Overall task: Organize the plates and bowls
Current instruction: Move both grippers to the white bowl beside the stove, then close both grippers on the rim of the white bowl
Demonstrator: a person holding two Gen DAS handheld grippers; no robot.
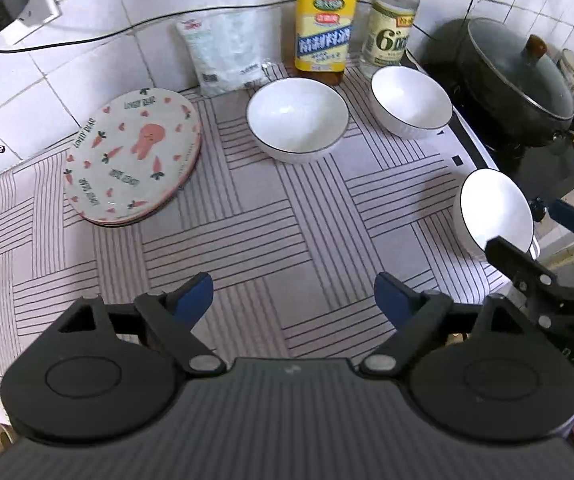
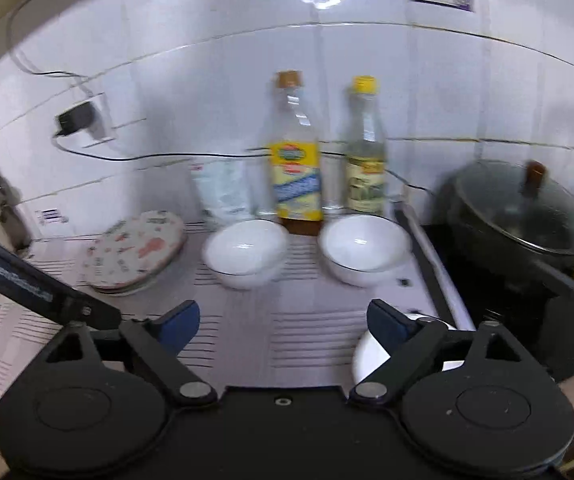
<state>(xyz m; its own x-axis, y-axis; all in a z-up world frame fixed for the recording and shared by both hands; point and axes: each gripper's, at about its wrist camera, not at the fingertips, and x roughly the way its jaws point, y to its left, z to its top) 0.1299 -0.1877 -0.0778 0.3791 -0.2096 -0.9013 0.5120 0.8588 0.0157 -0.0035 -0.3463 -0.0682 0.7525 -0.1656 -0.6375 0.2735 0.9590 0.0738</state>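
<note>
Bowls are what I am sorting: two stand at the far side of the striped mat (image 1: 287,216), the left bowl (image 1: 297,120) and the right bowl (image 1: 411,102) just in front of two bottles (image 1: 325,28), and a third bowl (image 1: 495,212) sits tilted at the mat's right edge, near the black pot (image 1: 515,84). The plates (image 1: 133,156) lie stacked at the far left.

The step, I judge, is collecting that third bowl. To do it well I should take its rim squarely, one finger inside and one outside, then lift slowly, since glazed ware slips.

My right gripper (image 2: 283,320) is spread wide, its right finger over the bowl's rim; whether it touches I cannot tell. My left gripper (image 1: 293,292) is also spread wide, holding nothing, above bare mat.
</note>
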